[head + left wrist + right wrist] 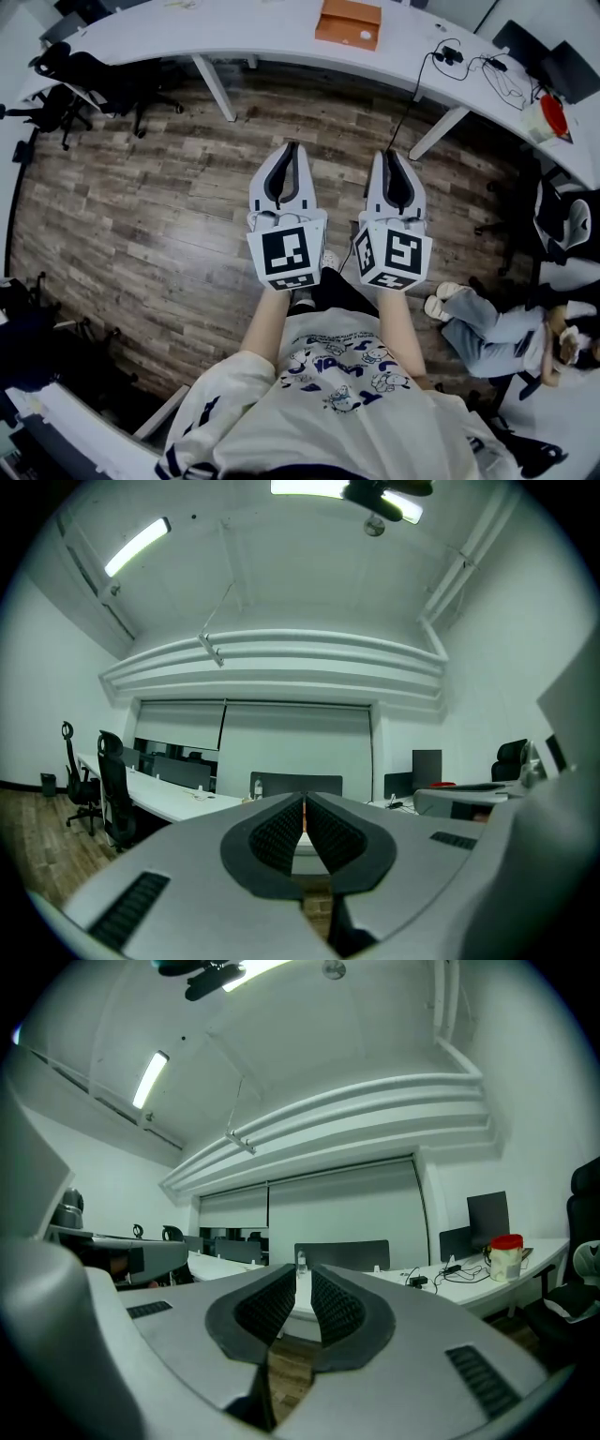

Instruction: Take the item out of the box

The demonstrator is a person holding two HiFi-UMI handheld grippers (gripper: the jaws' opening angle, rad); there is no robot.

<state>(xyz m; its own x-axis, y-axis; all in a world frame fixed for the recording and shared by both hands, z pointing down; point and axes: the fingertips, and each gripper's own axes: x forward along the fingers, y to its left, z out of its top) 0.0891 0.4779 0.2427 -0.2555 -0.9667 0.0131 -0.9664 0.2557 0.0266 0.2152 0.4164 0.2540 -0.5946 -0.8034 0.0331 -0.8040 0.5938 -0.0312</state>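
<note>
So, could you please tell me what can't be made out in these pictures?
- Flat orange cardboard box on the white curved desk, head view: far edge cut off by the frame; its contents don't show from above.
- Red-lidded white jar, head view: small, at the warped edge; label unreadable.
- Seated person, head view: partly cut off by the right edge.

This is an office. A long white curved bench (234, 37) runs across the room, with black swivel chairs (94, 75) drawn up to it and monitors (487, 1215) standing on it. The floor (141, 216) is wood plank. Strip lights (136, 546) hang overhead, and roller blinds (295, 742) cover the far wall.
</note>
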